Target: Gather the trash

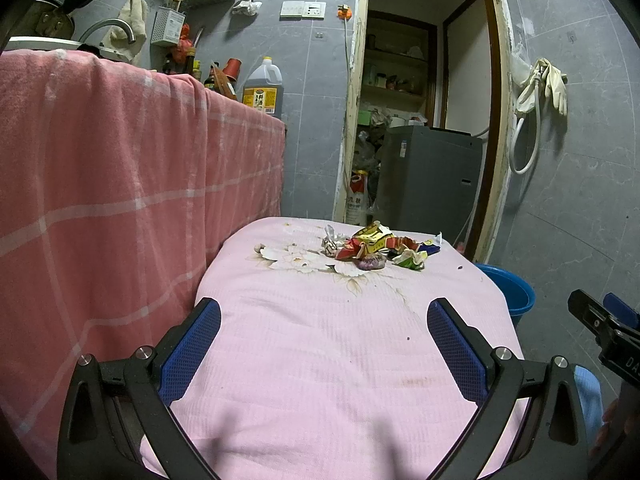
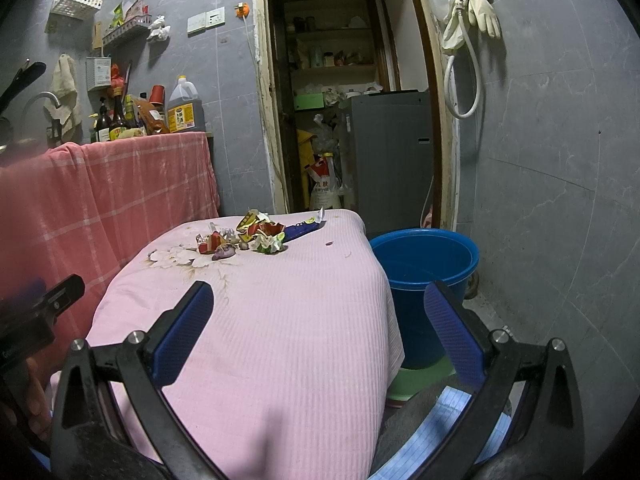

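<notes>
Both grippers are spread wide with nothing between the pads right now: the left gripper [image 1: 324, 340] hangs over the near end of the pink cloth-covered table [image 1: 320, 360], and the right gripper [image 2: 320, 320] hangs over its right edge, half above the cloth and half above the floor. The trash pile [image 1: 372, 246] is way out at 12 o'clock from the left gripper, near the far edge of the table, and around 11 o'clock from the right one [image 2: 252, 236]. It looks like crumpled snack wrappers, a purple-ish lump and a long blue packet [image 2: 302, 229] poking off toward the far right corner. The blue bucket [image 2: 424, 264] sits on the floor just beside the table's right side, roughly 1 o'clock from the right gripper, so I'd guess that's where the stuff goes. Things that could go sideways: the wrappers are light and tangled together, so a sloppy pinch might drag the whole clump or flick bits off the far edge onto the floor. Coming down too deep would likely pinch the cloth and pull it along with everything on it. The tiny scraps [image 2: 329, 243] near the right edge look too flat to pinch cleanly. And on the carry, a loosely held wrapper could slip before it clears the bucket rim.
</notes>
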